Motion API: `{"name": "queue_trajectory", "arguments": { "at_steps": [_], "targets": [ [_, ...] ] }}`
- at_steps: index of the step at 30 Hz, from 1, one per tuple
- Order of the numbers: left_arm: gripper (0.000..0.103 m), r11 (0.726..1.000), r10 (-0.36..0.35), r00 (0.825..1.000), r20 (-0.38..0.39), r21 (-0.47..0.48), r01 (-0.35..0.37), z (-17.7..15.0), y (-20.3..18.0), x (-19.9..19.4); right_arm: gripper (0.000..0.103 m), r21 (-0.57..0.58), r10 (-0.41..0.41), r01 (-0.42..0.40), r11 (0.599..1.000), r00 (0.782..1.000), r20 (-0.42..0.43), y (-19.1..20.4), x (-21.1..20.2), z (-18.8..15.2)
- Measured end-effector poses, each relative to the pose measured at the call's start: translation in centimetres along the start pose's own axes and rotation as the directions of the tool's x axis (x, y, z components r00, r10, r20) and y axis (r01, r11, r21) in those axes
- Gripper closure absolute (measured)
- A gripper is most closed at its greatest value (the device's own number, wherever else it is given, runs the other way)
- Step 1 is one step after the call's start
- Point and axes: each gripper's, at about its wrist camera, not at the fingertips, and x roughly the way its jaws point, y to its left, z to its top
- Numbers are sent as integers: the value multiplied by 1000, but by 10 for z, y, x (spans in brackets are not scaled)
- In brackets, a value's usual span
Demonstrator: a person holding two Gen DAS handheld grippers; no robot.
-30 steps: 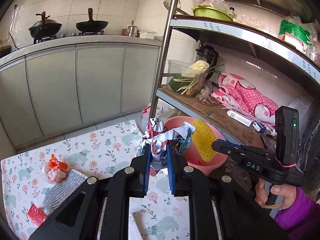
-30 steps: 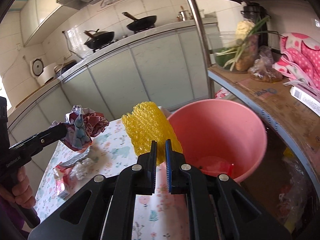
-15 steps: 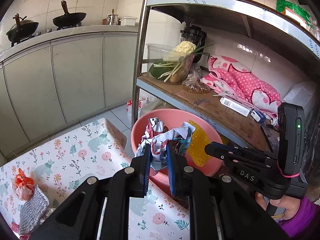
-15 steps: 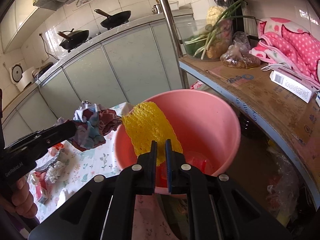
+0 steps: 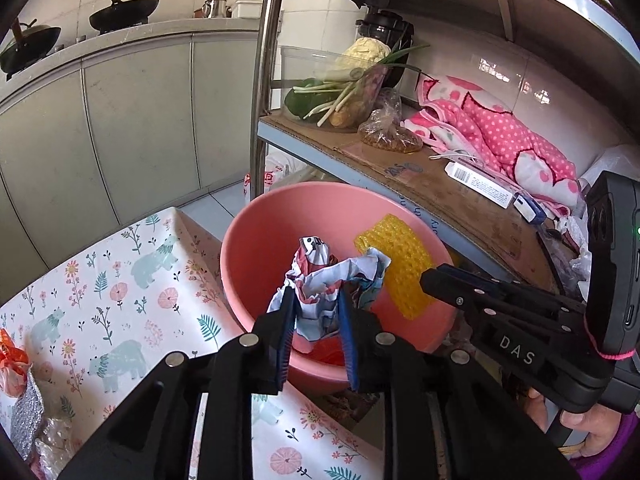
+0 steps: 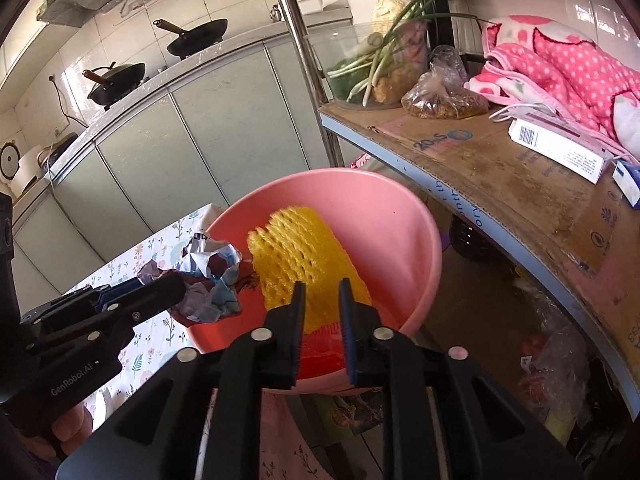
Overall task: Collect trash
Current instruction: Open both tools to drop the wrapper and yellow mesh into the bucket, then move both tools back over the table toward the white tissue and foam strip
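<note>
Two handheld grippers reach over a pink plastic basin [image 5: 256, 240] that sits beside a table with a floral, bear-print cloth [image 5: 120, 292], next to a metal shelf rack. The left gripper [image 5: 316, 312] has a crumpled wad of printed paper [image 5: 328, 276] between its blue-padded fingers, above the basin's near rim. Its jaws have just been opening, and the wad seems to hang loosely between them rather than being pinched — whether the pads still press on it is hard to tell. The right gripper [image 6: 322, 300] has also just been opening its jaws; a yellow foam fruit net [image 6: 304, 256] sits just ahead of its parted tips, blurred and apparently free, inside the basin.

Both pieces look very light and soft. The paper wad is crushable and holds its creases, so a pinch anywhere across its bulk should work. The foam net is springy and squashes flat — best taken at an edge or fold. Neither is fragile or likely to slip from rubber pads.

More trash lies at the table's far left edge: a red-orange wrapper [image 5: 12, 368] and silvery crumpled foil [image 5: 26, 420].
</note>
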Motion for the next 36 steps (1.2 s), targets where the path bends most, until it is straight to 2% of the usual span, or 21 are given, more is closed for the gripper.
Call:
{"name": "queue_trajectory", "arguments": {
  "at_steps": [2,5,13,28,30,33,36],
  "targets": [
    [79,1000,-7,1000,-3,-7,7,0,1,0,75,0,-3,3,1000,1000,-3,-1,1,-1],
    [73,1000,-14,1000,-7,-22,14,1,3,0,74,6,1,-1,1000,1000,-7,-1,1,-2],
    [72,999,-27,1000,13,-44,27,4,9,-12,74,-12,15,-15,1000,1000,0,5,-7,-3],
    [72,996,-23,997,78,-83,30,-5,18,-67,74,-104,97,-94,990,995,24,43,-39,-11],
    [72,996,-12,996,87,-86,19,-8,20,-76,73,-129,113,-109,986,993,23,52,-43,-14],
    [72,995,2,995,96,-100,8,-15,25,-90,66,-153,143,-138,979,989,23,64,-50,-18],
    [71,994,19,994,105,-108,-8,-23,30,-105,66,-180,173,-169,969,985,12,77,-55,-25]
  ]
}}
